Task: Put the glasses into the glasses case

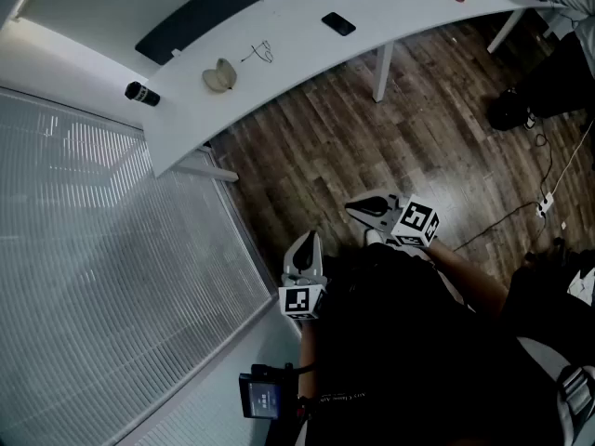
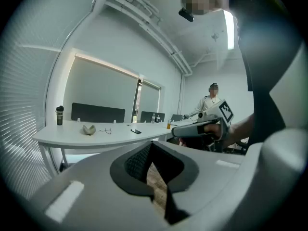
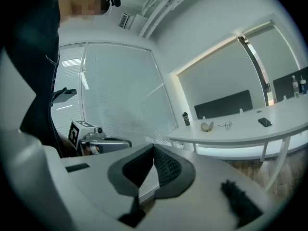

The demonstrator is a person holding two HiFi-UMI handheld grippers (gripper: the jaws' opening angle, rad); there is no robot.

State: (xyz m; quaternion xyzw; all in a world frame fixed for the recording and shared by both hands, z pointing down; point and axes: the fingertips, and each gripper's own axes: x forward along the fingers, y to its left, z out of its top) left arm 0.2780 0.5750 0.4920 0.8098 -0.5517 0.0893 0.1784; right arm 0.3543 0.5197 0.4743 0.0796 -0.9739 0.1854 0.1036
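Left hand-held gripper (image 1: 310, 240): jaws fully closed, nothing between them. I carry it low and close to my body, tipped a little downward over the wood floor (image 1: 372, 147). My reading: this is a carrying posture, since nothing is within reach to grip.

Far ahead of it and off to its left runs the white desk (image 1: 279, 26). Left to right along the desk:
- dark flask (image 1: 141, 93), lying near the desk end. Not part of the job.
- glasses case (image 1: 219, 77), pale, lying open like a shell. Open, so I judge the glasses can go straight in without a lid step first.
- glasses (image 1: 261, 52), thin wire frame, just beside the case on the flask-free side, apart from it, not yet inside.
- dark phone (image 1: 338, 23), farther along. To be left alone.

Right hand-held gripper (image 1: 353, 208): jaws likewise pressed together and empty, held level with the left one and near it, angled across toward the blinds. The desk items sit off to its right, well apart.

Judgement: task not begun. Both hand-held grippers must close the distance to the desk and open before anything happens. The thin frame will need a gentle pinch.
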